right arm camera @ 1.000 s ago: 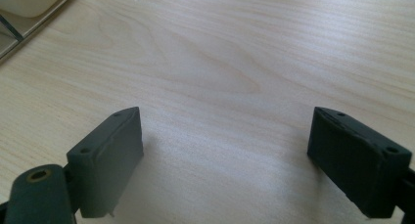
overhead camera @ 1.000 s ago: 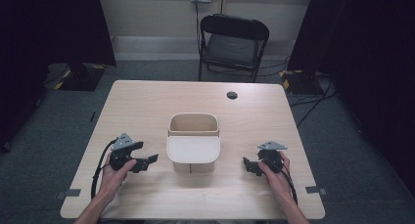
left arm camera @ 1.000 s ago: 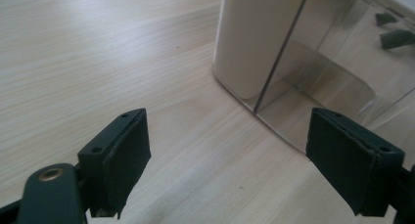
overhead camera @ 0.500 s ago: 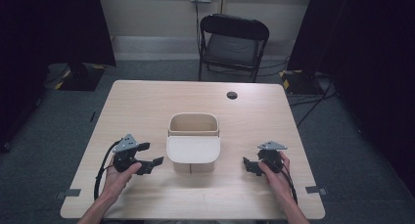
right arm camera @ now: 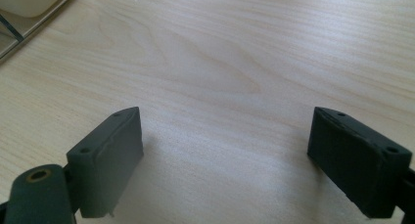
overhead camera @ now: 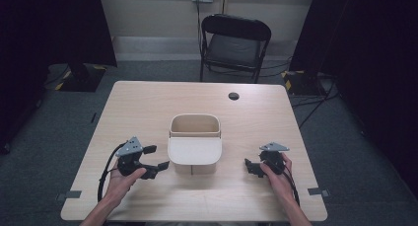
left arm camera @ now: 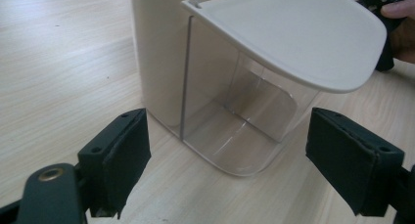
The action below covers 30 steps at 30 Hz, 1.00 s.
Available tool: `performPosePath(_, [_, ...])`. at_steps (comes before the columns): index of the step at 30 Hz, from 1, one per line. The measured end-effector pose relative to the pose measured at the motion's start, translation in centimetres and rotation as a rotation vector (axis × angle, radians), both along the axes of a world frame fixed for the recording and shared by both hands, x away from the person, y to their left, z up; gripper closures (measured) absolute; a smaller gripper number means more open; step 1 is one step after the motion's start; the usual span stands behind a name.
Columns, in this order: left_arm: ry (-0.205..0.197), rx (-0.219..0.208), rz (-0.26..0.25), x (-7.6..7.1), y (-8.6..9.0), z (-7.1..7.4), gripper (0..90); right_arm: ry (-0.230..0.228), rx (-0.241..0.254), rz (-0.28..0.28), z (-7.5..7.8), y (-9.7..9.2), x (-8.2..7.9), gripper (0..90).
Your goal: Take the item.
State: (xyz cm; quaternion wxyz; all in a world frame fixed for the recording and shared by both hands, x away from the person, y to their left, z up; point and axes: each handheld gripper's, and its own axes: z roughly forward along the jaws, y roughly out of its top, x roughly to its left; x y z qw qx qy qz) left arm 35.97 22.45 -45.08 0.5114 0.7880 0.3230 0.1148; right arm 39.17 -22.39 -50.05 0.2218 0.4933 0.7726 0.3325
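Observation:
A cream container (overhead camera: pixel 194 132) with a clear lower front and a flat lid (overhead camera: pixel 194 150) jutting toward me stands mid-table. My left gripper (overhead camera: pixel 156 157) is open just left of it, jaws pointing at its side. In the left gripper view the container (left arm camera: pixel 161 57) and its lid (left arm camera: pixel 293 33) loom close beyond the left gripper (left arm camera: pixel 244 160), with the clear front part (left arm camera: pixel 240 121) between the jaw tips. My right gripper (overhead camera: pixel 250 167) rests open on the table right of the container, apart from it. In the right gripper view the right gripper (right arm camera: pixel 240 155) stands wide over bare wood.
A small black round object (overhead camera: pixel 233 95) lies at the far side of the wooden table (overhead camera: pixel 148 102). A black folding chair (overhead camera: pixel 235 41) stands behind the table. The other hand (left arm camera: pixel 399 23) appears at the far right of the left gripper view.
My left gripper has moved right, closer to the container's side. The right gripper has stayed in place.

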Motion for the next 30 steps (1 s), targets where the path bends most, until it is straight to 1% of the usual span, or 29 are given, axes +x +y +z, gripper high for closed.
performPosePath(3, [-0.004,-0.003,-0.003,0.0,-0.3,0.0,16.1,0.000,0.000,0.000,0.0,0.0,0.0,12.5])
performPosePath(4, [-0.004,-0.010,-0.004,0.0,-0.4,0.0,16.1,0.000,0.000,0.000,0.0,0.0,0.0,12.5])
performPosePath(6, [0.007,-0.020,-0.012,0.0,-0.5,0.0,16.1,0.002,0.002,-0.002,0.0,0.0,0.0,12.5])
performPosePath(8, [0.007,-0.008,-0.014,-0.1,-0.6,0.1,16.1,0.000,0.000,0.000,0.0,0.0,0.0,12.5])
performPosePath(10, [0.005,-0.018,-0.016,-0.1,-0.7,0.0,16.1,0.000,0.000,0.000,0.0,0.0,0.0,12.5])
performPosePath(15, [0.004,-0.012,-0.030,0.0,-0.8,0.1,16.5,0.000,0.000,0.000,0.0,0.0,0.0,12.5])
performPosePath(16, [0.008,-0.029,-0.037,0.0,-1.0,0.1,16.7,0.000,0.000,0.000,0.0,0.0,0.0,12.5])
performPosePath(17, [0.015,-0.034,-0.039,0.0,-1.1,0.1,16.8,0.001,0.001,0.000,0.0,0.0,0.0,12.5])
performPosePath(18, [0.010,-0.019,-0.045,0.1,-1.1,0.2,16.9,0.002,0.001,-0.001,0.0,0.0,0.0,12.5])
performPosePath(20, [0.009,-0.019,-0.046,0.1,-1.3,0.1,17.2,0.002,0.001,0.000,0.0,0.0,0.0,12.4])
performPosePath(21, [0.009,-0.011,-0.051,0.1,-1.4,0.2,17.4,0.001,0.000,0.001,0.0,0.0,0.0,12.4])
performPosePath(22, [0.007,-0.017,-0.050,0.1,-1.5,0.1,17.5,0.002,0.000,0.001,0.0,0.0,0.0,12.4])
performPosePath(25, [0.001,-0.013,-0.056,0.1,-1.6,0.1,18.0,0.001,0.000,0.001,0.0,0.0,0.0,12.4])
performPosePath(26, [-0.004,-0.003,-0.052,0.1,-1.6,0.2,18.0,0.001,0.000,0.001,0.0,0.0,0.0,12.4])
performPosePath(27, [-0.006,-0.002,-0.053,0.1,-1.6,0.2,18.0,0.001,0.000,0.001,0.0,0.0,0.0,12.4])
performPosePath(30, [-0.003,-0.007,-0.055,0.1,-1.7,0.2,18.1,0.000,0.000,0.002,0.0,0.0,0.0,12.4])
